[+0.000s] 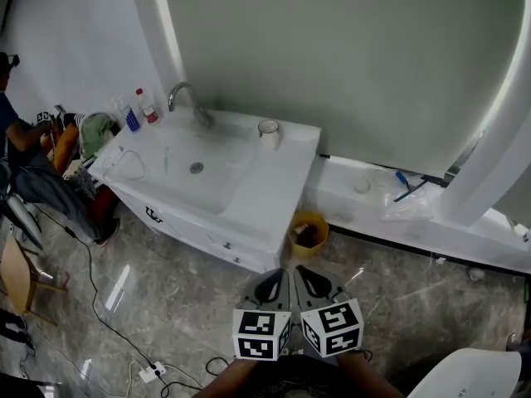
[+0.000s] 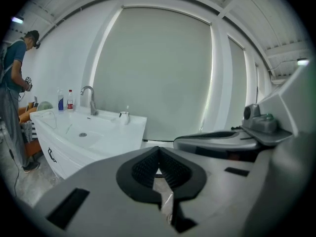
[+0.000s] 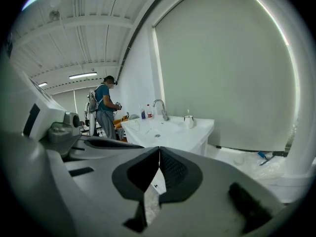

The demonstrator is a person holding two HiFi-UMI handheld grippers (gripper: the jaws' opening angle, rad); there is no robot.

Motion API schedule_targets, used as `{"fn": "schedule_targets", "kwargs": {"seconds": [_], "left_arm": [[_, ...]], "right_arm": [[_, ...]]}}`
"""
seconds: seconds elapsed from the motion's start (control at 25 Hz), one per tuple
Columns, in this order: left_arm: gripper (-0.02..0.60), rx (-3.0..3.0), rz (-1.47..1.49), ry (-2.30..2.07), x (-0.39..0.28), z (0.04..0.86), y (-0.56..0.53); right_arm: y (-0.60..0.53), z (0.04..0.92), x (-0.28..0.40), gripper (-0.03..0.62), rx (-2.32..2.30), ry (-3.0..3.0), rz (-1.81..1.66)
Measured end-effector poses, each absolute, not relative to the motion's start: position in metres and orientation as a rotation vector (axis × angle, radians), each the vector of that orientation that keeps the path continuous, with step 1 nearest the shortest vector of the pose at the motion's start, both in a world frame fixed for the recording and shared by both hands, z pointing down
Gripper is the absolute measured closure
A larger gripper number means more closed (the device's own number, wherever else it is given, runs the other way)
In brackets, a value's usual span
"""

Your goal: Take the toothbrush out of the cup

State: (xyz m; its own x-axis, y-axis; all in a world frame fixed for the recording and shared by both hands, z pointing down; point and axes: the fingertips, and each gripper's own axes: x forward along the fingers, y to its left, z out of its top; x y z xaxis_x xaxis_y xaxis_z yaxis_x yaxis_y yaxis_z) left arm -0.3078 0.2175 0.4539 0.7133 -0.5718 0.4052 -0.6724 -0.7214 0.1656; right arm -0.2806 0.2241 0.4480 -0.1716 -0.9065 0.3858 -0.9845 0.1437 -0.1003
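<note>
A white cup (image 1: 268, 131) stands at the back right corner of the white vanity counter (image 1: 286, 189), beside the basin. In the left gripper view the cup (image 2: 124, 116) has a thin toothbrush (image 2: 127, 108) sticking up out of it; in the right gripper view the cup (image 3: 188, 121) shows the same. Both grippers hang side by side over the floor, well short of the vanity. My left gripper (image 1: 274, 282) (image 2: 158, 149) is shut with nothing between its pads. My right gripper (image 1: 314, 282) (image 3: 159, 149) is shut and empty too.
A faucet (image 1: 187, 98), a red-capped bottle (image 1: 148, 106) and a blue bottle (image 1: 131, 120) stand at the basin's back left. A yellow bin (image 1: 309, 232) sits on the floor by the vanity's right corner. A person (image 1: 17, 139) stands at far left. Cables and a power strip (image 1: 152, 373) lie on the floor.
</note>
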Motion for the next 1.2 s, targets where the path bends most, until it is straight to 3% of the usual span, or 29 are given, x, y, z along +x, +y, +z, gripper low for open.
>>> {"fn": "schedule_targets", "kwargs": {"seconds": [1.2], "left_arm": [[0.572,2.497,0.617,-1.223,-0.139,0.463,0.125]], "right_arm": [[0.124,0.457,-0.107,0.583,1.641,-2.387,0.578]]}}
